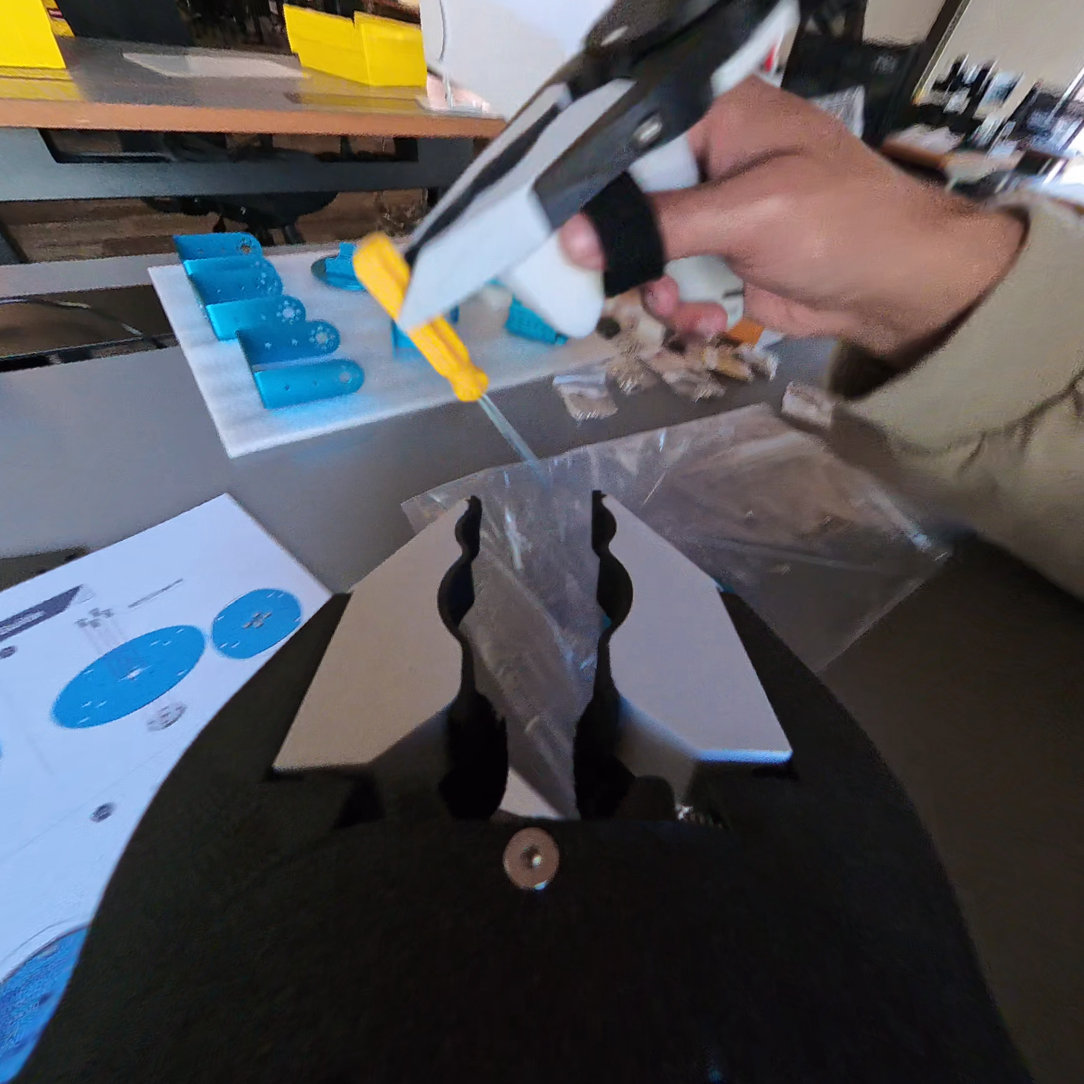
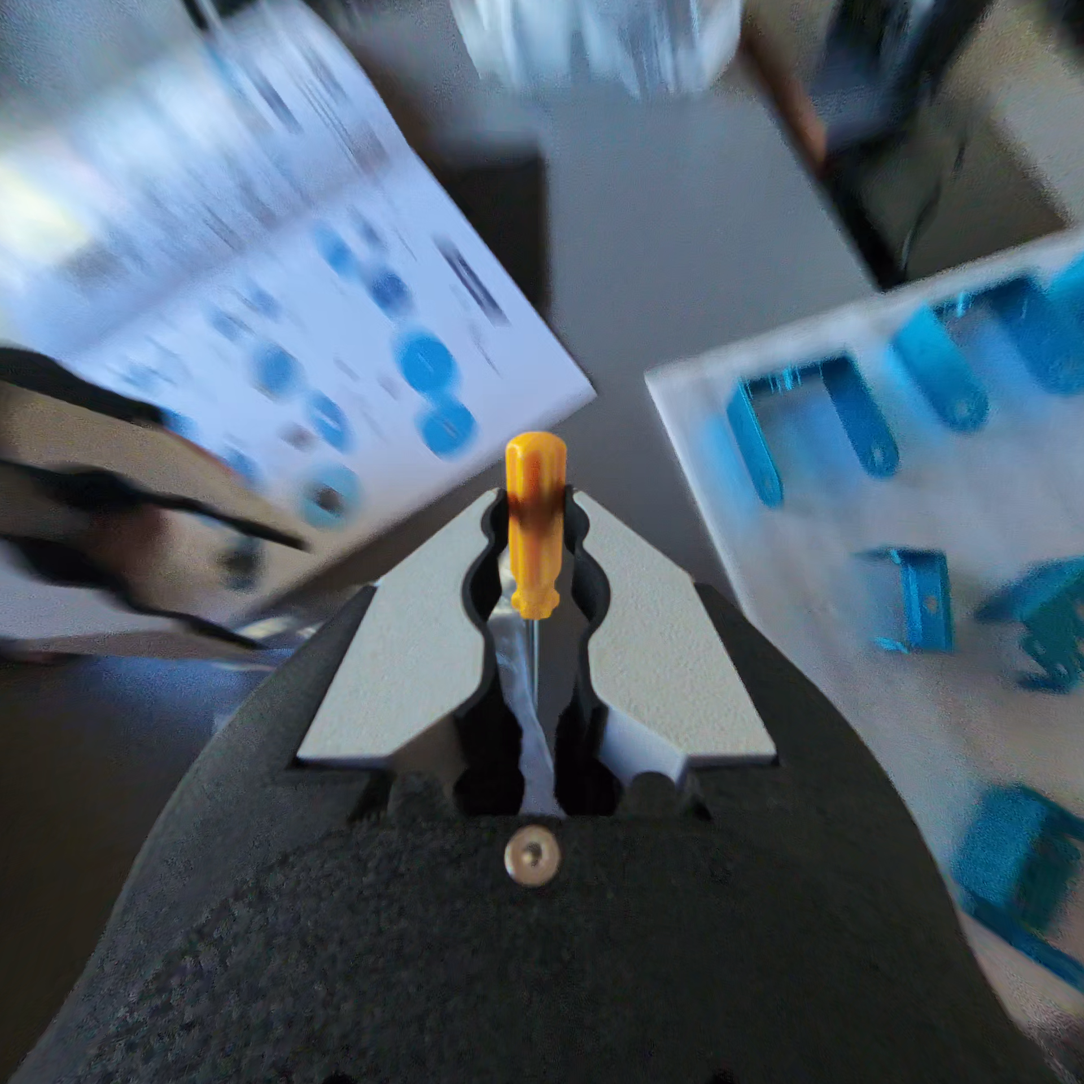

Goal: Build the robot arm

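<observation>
Now right claw pinching yellow screwdriver, shaft slanting down toward clear bag between left claw's part-spread fingers

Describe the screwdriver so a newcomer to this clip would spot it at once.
Start at the white foam sheet of blue metal brackets on the grey table. Just above its near edge, the right tongs clamp the screwdriver. It is the only yellow-handled tool, its thin shaft pointing down at a clear plastic bag.

The plastic bag lies on the table as the landmark. Left of it lies the printed sheet. Behind it, to the left, sits the foam board bearing a row of brackets. Behind it, to the right, small packets lie scattered. Above it hangs the screwdriver, tip down toward the bag.
</observation>
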`<state>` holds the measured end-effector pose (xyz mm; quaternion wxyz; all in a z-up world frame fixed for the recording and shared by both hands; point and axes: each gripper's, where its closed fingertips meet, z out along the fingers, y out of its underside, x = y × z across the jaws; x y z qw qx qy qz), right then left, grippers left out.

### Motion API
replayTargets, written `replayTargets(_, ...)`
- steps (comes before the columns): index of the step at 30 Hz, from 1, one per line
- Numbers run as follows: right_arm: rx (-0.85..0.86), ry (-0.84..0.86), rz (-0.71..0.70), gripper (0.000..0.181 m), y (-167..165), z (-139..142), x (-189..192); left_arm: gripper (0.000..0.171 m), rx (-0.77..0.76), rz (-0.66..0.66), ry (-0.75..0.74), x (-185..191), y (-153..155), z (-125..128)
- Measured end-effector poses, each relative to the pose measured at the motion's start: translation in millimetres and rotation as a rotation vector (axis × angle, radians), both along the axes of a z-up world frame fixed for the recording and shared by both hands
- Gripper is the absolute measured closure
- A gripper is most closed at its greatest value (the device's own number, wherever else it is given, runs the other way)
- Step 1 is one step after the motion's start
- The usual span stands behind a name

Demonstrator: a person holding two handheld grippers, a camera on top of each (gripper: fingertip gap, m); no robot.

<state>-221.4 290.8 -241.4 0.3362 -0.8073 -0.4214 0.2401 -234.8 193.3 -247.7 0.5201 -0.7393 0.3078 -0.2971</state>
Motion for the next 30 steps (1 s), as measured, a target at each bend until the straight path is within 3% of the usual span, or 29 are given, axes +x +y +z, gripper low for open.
replayTargets(2, 0.017, 0.299, 0.044, 0.164, -29.1, 54.7, -12.9, 0.131, -0.002, 0.007, -0.093, 9.6, -3.1, 18.5)
replayTargets(4, -0.01, 0.487, 0.09, 0.164, -60.1, 86.3, -16.4, 0.131, 0.023, 0.028, -0.144, 16.6, -5.1, 35.9)
replayTargets(6, -0.006, 0.565, 0.1, 0.165, -80.7, 100.3, -12.2, 0.132, 0.072, 0.052, -0.128, 22.4, -6.6, 46.0)
replayTargets(8, 0.025, 0.601, 0.087, 0.164, -91.3, 109.6, -2.0, 0.157, 0.122, 0.022, -0.106, 33.0, -16.0, 53.1)
replayTargets(10, 0.043, 0.635, 0.086, 0.164, -98.7, 118.1, 9.3, 0.166, 0.174, -0.019, -0.056, 46.1, -24.4, 56.2)
replayTargets(12, 0.083, 0.659, 0.092, 0.164, -102.6, 125.3, 20.9, 0.167, 0.252, -0.047, 0.009, 55.6, -25.1, 61.3)
replayTargets(16, 0.141, 0.546, 0.153, 0.164, -103.8, 131.5, 49.7, 0.168, 0.327, -0.115, 0.145, 61.4, -8.9, 68.3)
replayTargets(22, 0.1, 0.214, 0.301, 0.149, -108.3, 112.4, 88.6, 0.169, 0.387, -0.289, 0.272, 66.5, -13.6, 62.6)
replayTargets(30, 0.108, 0.107, 0.493, 0.14, -139.7, 83.7, 67.5, 0.169, 0.383, -0.302, 0.385, 62.2, -25.1, 43.4)
